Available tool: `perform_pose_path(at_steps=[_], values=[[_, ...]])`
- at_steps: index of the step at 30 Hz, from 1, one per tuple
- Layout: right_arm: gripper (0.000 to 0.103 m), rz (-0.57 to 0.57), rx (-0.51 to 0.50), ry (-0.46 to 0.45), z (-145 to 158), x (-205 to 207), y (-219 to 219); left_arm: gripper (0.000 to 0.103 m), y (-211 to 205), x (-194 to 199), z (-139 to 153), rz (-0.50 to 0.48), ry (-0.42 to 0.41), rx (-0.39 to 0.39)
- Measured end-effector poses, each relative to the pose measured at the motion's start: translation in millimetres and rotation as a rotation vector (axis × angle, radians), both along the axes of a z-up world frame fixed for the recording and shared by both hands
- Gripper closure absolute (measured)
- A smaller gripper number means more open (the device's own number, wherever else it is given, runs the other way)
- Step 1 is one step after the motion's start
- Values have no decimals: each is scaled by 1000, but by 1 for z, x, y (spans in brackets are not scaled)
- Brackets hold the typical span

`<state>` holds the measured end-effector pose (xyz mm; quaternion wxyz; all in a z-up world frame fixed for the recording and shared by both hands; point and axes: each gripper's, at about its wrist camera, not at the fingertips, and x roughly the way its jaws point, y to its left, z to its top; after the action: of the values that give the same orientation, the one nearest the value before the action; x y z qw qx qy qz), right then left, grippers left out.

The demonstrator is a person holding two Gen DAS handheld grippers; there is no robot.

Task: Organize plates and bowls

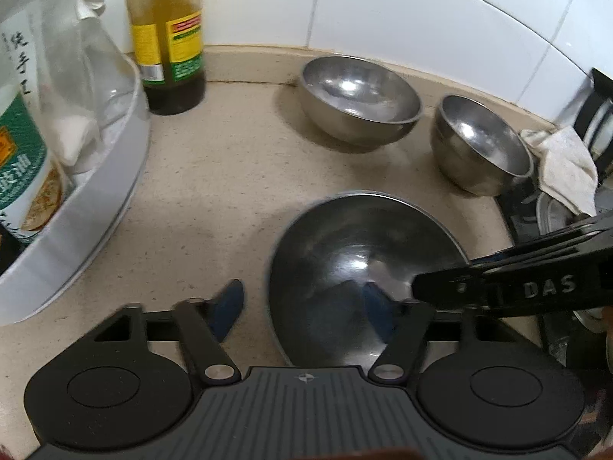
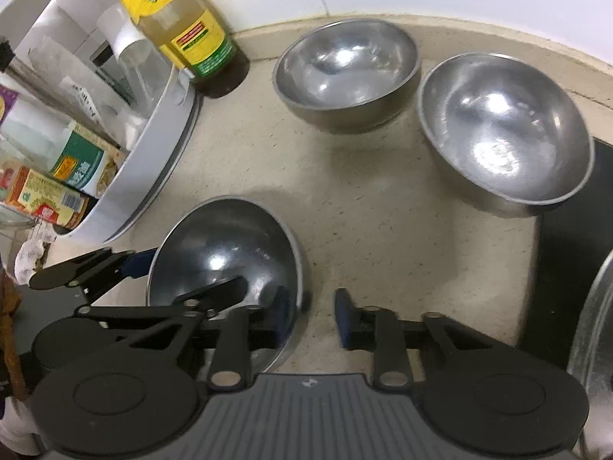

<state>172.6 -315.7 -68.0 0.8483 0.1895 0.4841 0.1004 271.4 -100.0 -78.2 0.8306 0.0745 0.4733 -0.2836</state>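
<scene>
Three steel bowls stand on the beige counter. The nearest bowl (image 1: 364, 253) (image 2: 222, 245) looks dark and sits right under both grippers. My left gripper (image 1: 304, 310) (image 2: 184, 276) straddles its left rim, one blue pad outside and one inside, with neither touching the metal. On the opposite rim my right gripper (image 2: 312, 312) straddles the wall the same way, with a visible gap at the outer pad; its black finger (image 1: 440, 285) reaches in from the right. A wide bowl (image 1: 360, 96) (image 2: 345, 65) sits by the back wall. The third bowl (image 1: 482, 142) (image 2: 502, 130) is at the right.
A white round caddy (image 1: 95, 199) (image 2: 161, 145) with packets and a glass fills the left. A yellow-labelled sauce bottle (image 1: 168, 38) (image 2: 184, 27) stands at the tiled back wall. A crumpled cloth (image 1: 567, 165) and a black hob (image 2: 567, 260) lie to the right.
</scene>
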Motion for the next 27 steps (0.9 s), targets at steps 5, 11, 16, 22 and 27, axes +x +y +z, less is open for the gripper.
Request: perform_pose_path(at_steps=[5, 11, 16, 22, 27], values=[[89, 3, -23, -10, 0, -4, 4, 59, -4, -14, 5, -8, -76, 35], [91, -14, 7, -51, 10, -11, -3, 59, 3, -22, 20, 12, -107, 16], [91, 0, -1, -60, 17, -17, -1, 59, 7, -22, 28, 19, -93, -8], [91, 0, 4, -35, 19, -28, -4, 53, -2, -33, 29, -41, -91, -3], [92, -39, 11, 3, 14, -30, -20, 54, -17, -30, 20, -83, -43, -13]])
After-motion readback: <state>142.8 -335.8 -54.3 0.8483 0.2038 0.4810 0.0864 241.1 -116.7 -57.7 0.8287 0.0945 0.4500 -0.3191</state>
